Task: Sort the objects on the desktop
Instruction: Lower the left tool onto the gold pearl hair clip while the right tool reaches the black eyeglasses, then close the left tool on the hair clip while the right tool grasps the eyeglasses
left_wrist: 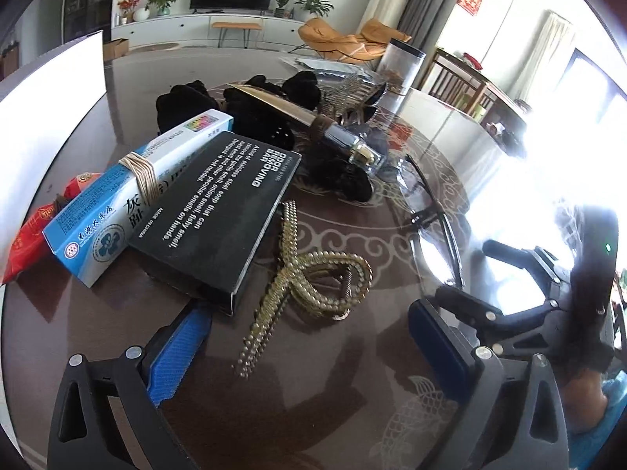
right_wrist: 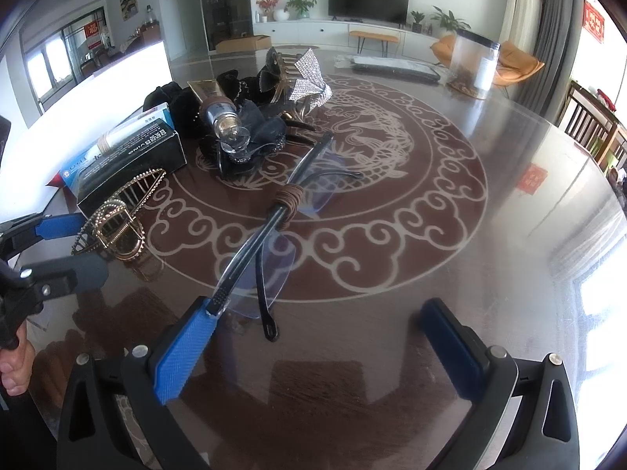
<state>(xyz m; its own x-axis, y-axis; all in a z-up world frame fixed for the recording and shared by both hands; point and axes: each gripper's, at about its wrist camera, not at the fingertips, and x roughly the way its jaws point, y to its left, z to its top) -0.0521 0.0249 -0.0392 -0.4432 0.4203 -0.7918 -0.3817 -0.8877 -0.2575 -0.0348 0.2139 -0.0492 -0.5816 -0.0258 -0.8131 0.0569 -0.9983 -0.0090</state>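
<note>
Folded glasses lying lengthwise pointing away, both hand-held grippers apart, empty

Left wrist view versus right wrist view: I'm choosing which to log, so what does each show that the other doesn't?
Only the left wrist view shows the red foil packet and the readable white print on the black cardboard box. Only the right wrist view shows the silver rhinestone bow clip. Both share the gold beaded hair clip, the rimless black-armed glasses, the box and both open grippers.
</note>
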